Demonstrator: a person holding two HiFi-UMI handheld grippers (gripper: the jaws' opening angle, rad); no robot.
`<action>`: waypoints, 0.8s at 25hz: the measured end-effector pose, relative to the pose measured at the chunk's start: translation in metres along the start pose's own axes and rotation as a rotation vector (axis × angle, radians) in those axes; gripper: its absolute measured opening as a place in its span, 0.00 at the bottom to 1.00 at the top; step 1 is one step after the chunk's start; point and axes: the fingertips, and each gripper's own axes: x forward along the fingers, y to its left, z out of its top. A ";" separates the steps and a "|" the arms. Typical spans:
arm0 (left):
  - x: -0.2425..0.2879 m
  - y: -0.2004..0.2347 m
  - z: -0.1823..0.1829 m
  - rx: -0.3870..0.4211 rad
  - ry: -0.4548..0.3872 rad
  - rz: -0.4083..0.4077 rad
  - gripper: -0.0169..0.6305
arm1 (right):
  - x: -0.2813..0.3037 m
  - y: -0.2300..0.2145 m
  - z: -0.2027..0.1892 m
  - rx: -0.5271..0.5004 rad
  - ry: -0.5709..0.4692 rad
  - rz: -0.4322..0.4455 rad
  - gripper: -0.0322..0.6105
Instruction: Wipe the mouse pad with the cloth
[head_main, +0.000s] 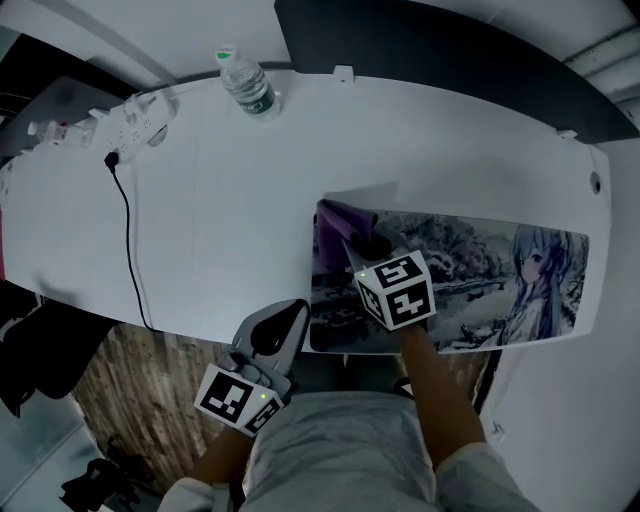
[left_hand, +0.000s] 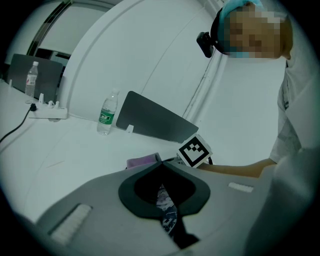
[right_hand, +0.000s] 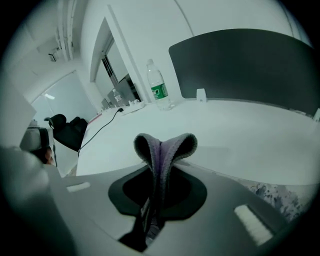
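Grey grippers, marker cubes, pale clothes.
Your left gripper (head_main: 298, 308) and right gripper (head_main: 362, 245) are smooth grey shells with dark oval hollows behind the jaws. Each carries a white cube (head_main: 397, 290) of black square markers with a small green light. At six o'clock, pale sleeves (head_main: 465, 470).

A white tabletop (head_main: 220, 230) carries a long printed mouse pad (head_main: 500, 270) at its right, close to the near edge. A water bottle (head_main: 246, 84) stands at the far edge. A power strip (head_main: 135, 120) lies far left, its black cable (head_main: 128, 230) trailing across to the near edge.
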 end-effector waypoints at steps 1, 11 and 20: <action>0.001 0.000 -0.001 0.000 0.002 -0.002 0.05 | 0.001 -0.004 -0.001 -0.016 0.008 -0.016 0.12; 0.013 -0.017 -0.003 0.014 -0.010 -0.040 0.05 | -0.010 -0.036 -0.019 -0.072 0.046 -0.106 0.12; 0.042 -0.059 -0.011 0.041 0.004 -0.103 0.05 | -0.043 -0.079 -0.039 -0.052 0.045 -0.155 0.12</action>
